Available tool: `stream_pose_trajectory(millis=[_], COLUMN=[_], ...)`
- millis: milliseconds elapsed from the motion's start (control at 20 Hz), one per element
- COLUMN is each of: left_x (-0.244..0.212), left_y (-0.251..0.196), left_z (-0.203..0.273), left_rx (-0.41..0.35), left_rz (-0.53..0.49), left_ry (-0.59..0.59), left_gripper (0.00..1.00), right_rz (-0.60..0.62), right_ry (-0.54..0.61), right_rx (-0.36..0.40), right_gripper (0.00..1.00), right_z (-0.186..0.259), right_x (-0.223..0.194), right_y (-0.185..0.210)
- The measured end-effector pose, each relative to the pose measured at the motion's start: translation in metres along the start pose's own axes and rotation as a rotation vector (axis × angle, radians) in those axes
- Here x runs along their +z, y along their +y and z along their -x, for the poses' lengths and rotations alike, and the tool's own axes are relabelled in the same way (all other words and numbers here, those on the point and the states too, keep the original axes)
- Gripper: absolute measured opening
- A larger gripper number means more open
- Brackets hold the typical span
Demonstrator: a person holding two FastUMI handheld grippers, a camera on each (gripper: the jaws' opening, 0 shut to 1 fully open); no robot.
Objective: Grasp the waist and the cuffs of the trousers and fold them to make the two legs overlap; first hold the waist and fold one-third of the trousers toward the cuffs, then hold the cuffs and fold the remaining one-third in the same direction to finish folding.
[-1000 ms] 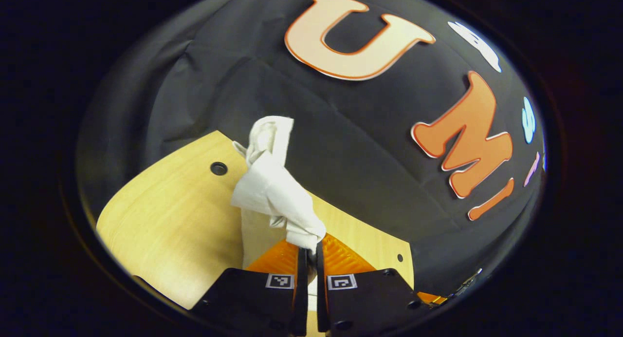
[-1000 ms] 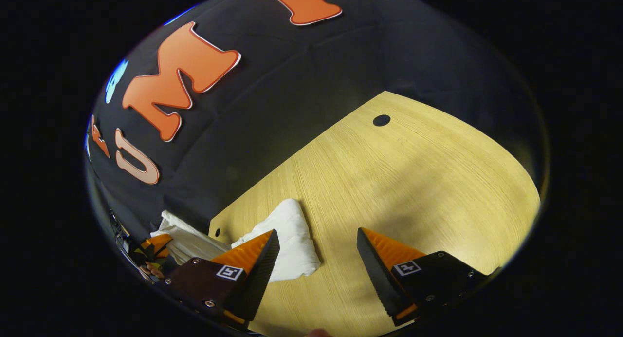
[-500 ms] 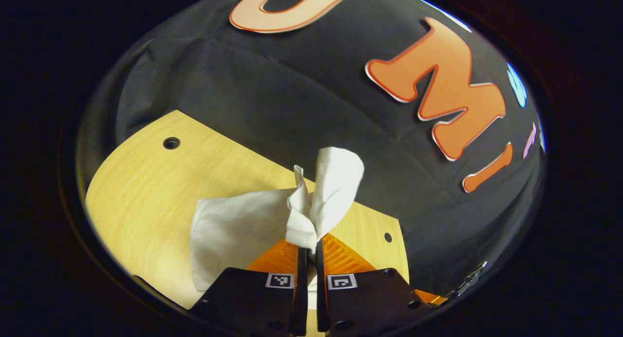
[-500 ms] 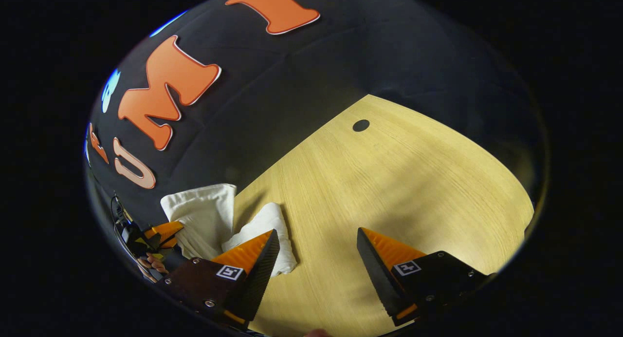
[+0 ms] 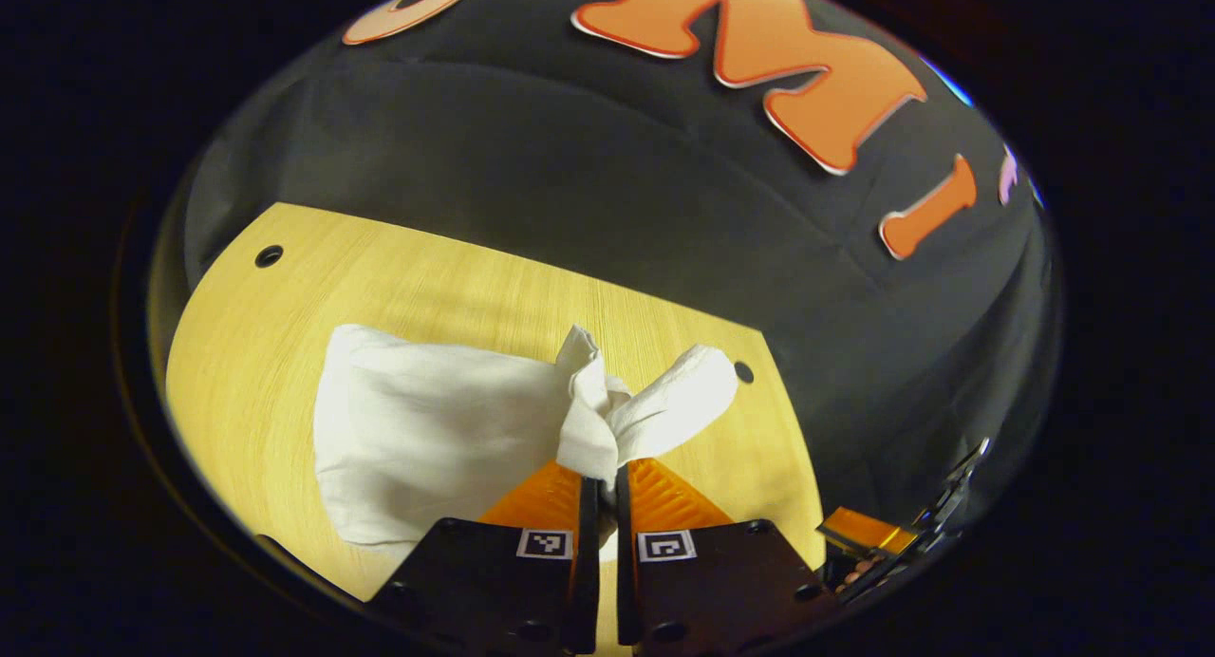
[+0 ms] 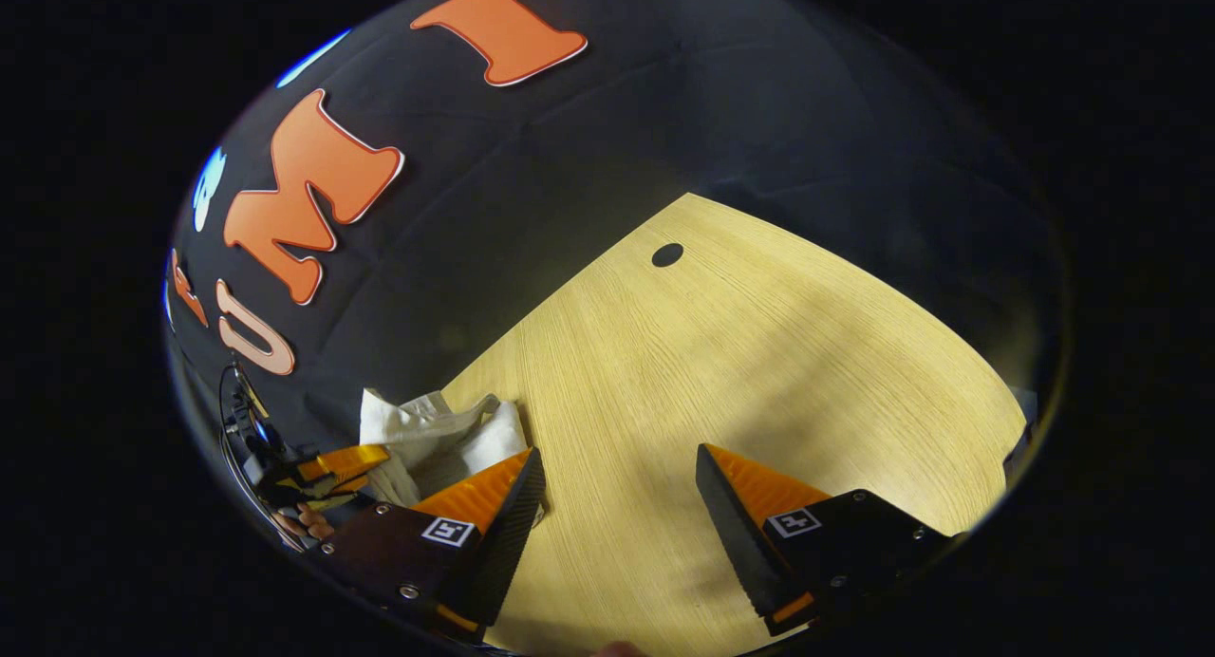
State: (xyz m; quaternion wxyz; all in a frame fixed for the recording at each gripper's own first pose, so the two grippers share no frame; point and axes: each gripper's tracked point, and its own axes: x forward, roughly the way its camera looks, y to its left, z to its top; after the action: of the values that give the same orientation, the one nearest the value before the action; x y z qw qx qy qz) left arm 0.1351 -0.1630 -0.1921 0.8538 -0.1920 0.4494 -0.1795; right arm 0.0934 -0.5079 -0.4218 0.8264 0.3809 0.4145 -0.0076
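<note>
White trousers (image 5: 427, 439) bunch at centre frame in your clamped left gripper (image 5: 600, 486); your right gripper (image 6: 617, 491) gapes empty.

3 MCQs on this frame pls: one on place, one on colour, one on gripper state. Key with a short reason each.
1. Where do the trousers lie?
A. On the wooden table
B. On the floor
C. In a basket

2. What colour are the trousers?
A. Blue
B. White
C. Red

3. How do the two grippers stand?
A. Both open
B. Left open, right shut on the cloth
C. Left shut on the cloth, right open

Key:
1. A: in the left gripper view the cloth spreads over the table.
2. B: the fabric is white in the left gripper view and in the right gripper view.
3. C: the left gripper pinches a bunched part of the trousers between both fingers; the right gripper has its fingers wide apart over bare wood.
</note>
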Motion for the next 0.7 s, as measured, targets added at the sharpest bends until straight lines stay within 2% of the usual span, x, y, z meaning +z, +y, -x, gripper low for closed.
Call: stream_pose_trajectory(millis=[150,250,450,500,550,650,700], left_x=[-0.032,-0.045,-0.06,-0.056,-0.052,-0.041,-0.034], left_y=[-0.011,-0.021,-0.046,-0.045,-0.041,-0.032,-0.028], left_z=[0.005,0.018,0.031,0.036,0.041,0.055,0.066], left_rx=[-0.036,-0.072,-0.15,-0.147,-0.136,-0.107,-0.094], left_rz=[-0.106,-0.156,-0.172,-0.178,-0.187,-0.202,-0.208], left_ry=[0.074,0.108,0.104,0.086,0.067,0.013,-0.017], left_gripper=[0.14,0.24,0.75,0.88,0.85,0.97,0.92], right_rz=[0.006,0.019,0.076,0.094,0.11,0.145,0.168], right_ry=[0.006,0.009,0.011,0.007,-0.001,-0.028,-0.051], right_rx=[0.016,0.033,0.053,0.055,0.062,0.073,0.076], right_gripper=[0.96,0.96,0.96,0.96,0.96,0.96,0.96], right_z=[0.0,0.0,0.005,0.006,0.009,0.016,0.021], right_x=[-0.002,-0.007,-0.015,-0.016,-0.015,-0.012,-0.009], right_y=[0.006,0.012,0.027,0.032,0.039,0.052,0.059])
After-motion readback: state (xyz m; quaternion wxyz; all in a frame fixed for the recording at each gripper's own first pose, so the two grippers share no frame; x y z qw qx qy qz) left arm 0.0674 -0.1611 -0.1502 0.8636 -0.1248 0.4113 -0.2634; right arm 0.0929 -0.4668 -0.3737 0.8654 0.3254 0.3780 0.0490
